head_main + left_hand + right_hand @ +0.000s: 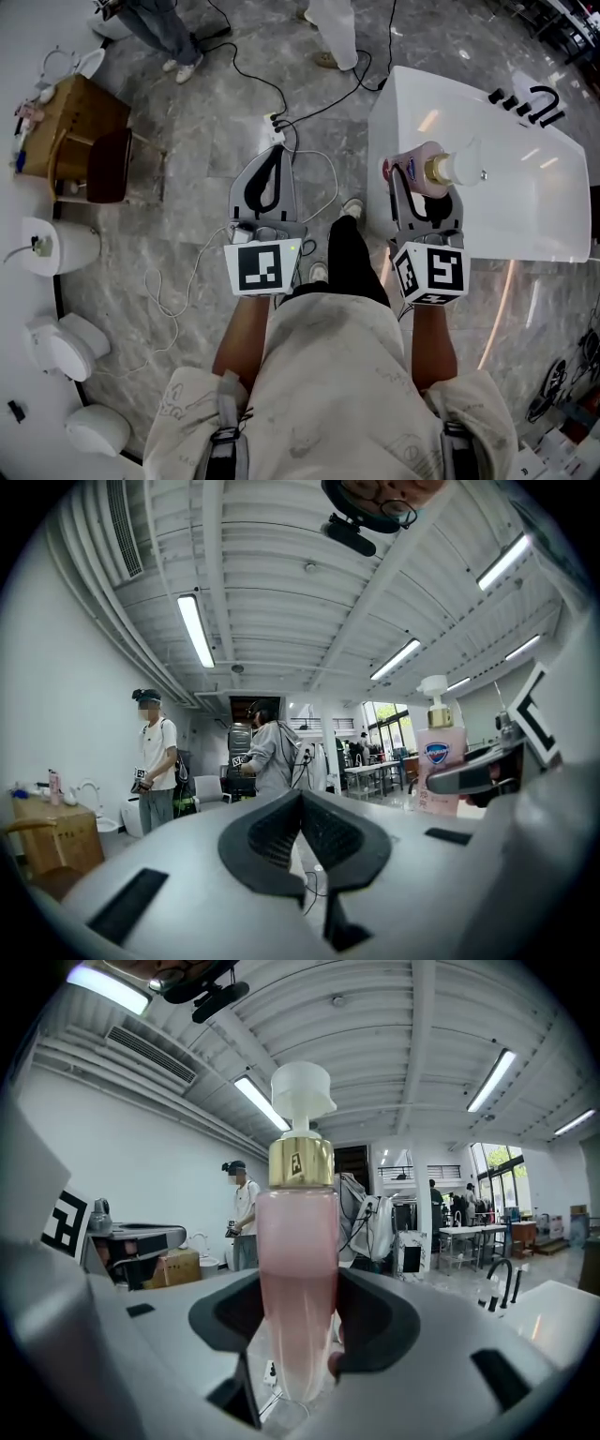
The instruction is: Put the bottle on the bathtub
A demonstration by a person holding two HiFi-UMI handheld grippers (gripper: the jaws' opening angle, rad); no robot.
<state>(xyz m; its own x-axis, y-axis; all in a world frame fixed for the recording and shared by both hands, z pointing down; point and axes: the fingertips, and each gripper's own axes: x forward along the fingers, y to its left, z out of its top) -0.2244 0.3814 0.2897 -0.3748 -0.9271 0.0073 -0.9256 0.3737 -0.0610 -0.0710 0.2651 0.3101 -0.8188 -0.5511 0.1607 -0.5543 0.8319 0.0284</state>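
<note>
The right tool is clamped on the clear pink plastic bottle with a golden collar and a white pump head. It holds the bottle upright over the left edge of the white bathtub. The left tool has its jaws together and empty, above the grey marble floor.

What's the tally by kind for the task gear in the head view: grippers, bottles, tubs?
Grippers: 2 (left gripper, right gripper)
Pump bottle: 1, pink, clamped in the right gripper
Bathtub: 1, white
Total: 4
</note>
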